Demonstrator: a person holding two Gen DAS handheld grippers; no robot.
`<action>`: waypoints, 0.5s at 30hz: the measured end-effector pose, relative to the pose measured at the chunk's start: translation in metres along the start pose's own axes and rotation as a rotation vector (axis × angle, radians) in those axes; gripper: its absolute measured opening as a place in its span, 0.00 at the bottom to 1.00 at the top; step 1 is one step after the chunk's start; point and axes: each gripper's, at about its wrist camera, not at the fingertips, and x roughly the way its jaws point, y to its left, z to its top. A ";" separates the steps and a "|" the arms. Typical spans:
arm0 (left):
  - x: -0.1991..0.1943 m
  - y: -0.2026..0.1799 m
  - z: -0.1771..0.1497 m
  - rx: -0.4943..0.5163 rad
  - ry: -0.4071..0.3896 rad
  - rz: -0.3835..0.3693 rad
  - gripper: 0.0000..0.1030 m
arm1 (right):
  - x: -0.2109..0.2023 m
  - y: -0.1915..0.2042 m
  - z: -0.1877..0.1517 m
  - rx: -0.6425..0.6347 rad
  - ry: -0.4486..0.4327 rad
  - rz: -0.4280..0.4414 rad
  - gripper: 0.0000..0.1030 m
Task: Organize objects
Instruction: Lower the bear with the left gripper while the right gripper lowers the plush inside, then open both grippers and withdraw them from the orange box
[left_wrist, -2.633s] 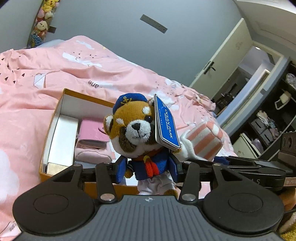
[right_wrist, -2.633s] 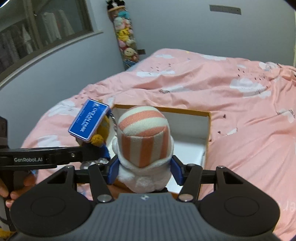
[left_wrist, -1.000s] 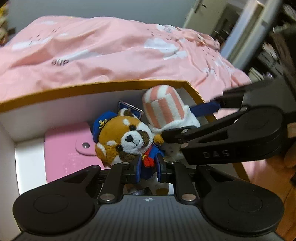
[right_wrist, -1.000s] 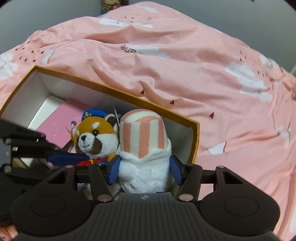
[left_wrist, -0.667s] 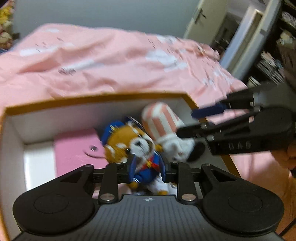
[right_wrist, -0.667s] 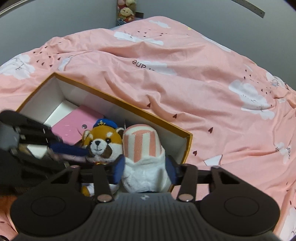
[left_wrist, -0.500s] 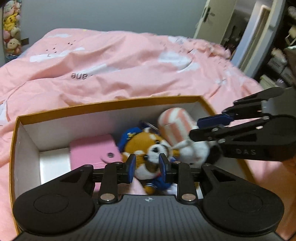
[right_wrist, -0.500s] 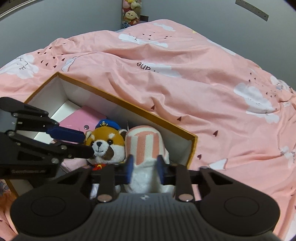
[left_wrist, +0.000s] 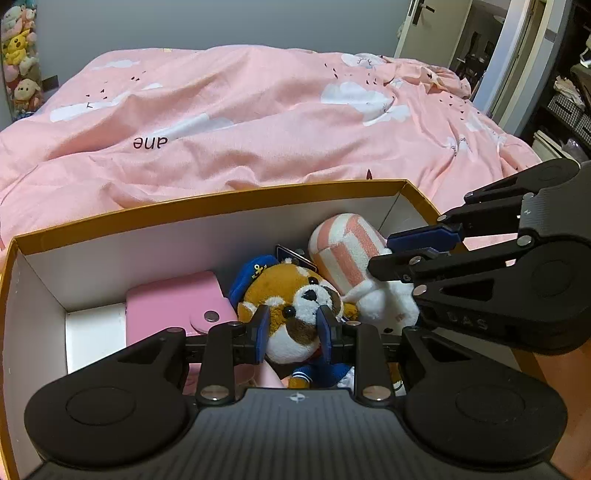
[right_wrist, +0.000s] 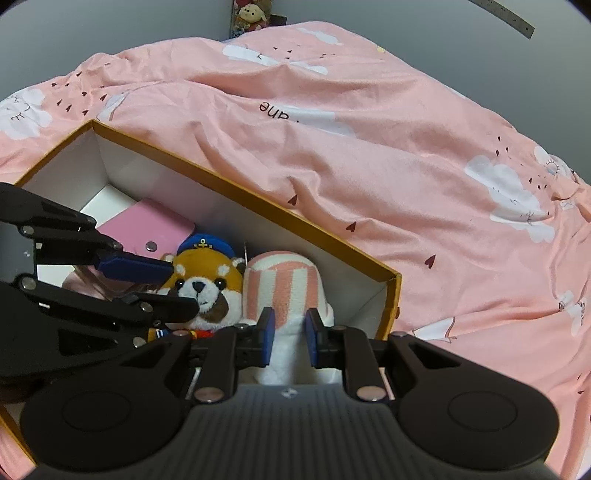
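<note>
A sailor red-panda plush and a pink-and-white striped plush lie side by side in an orange-rimmed white box on the bed. My left gripper is open and empty, raised above the panda's head. My right gripper is open and empty, raised above the striped plush. The panda and the box also show in the right wrist view. Each gripper appears in the other's view.
A pink snap-closure case and a white flat box lie in the left part of the box. A pink cloud-print duvet covers the bed. Stacked plush toys hang at the far left wall. A doorway is at the right.
Both plushes were lowered into the box and let go. Both grippers opened, then pulled back and up, narrowing their jaws while empty.
</note>
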 end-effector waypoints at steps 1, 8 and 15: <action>-0.002 0.001 -0.001 -0.005 -0.005 -0.005 0.31 | -0.002 -0.001 -0.001 0.007 -0.008 0.004 0.19; -0.043 -0.004 -0.006 -0.003 -0.086 -0.012 0.30 | -0.050 0.002 -0.017 0.091 -0.100 0.046 0.23; -0.123 -0.028 -0.037 0.009 -0.216 -0.031 0.31 | -0.120 0.029 -0.059 0.135 -0.216 0.098 0.43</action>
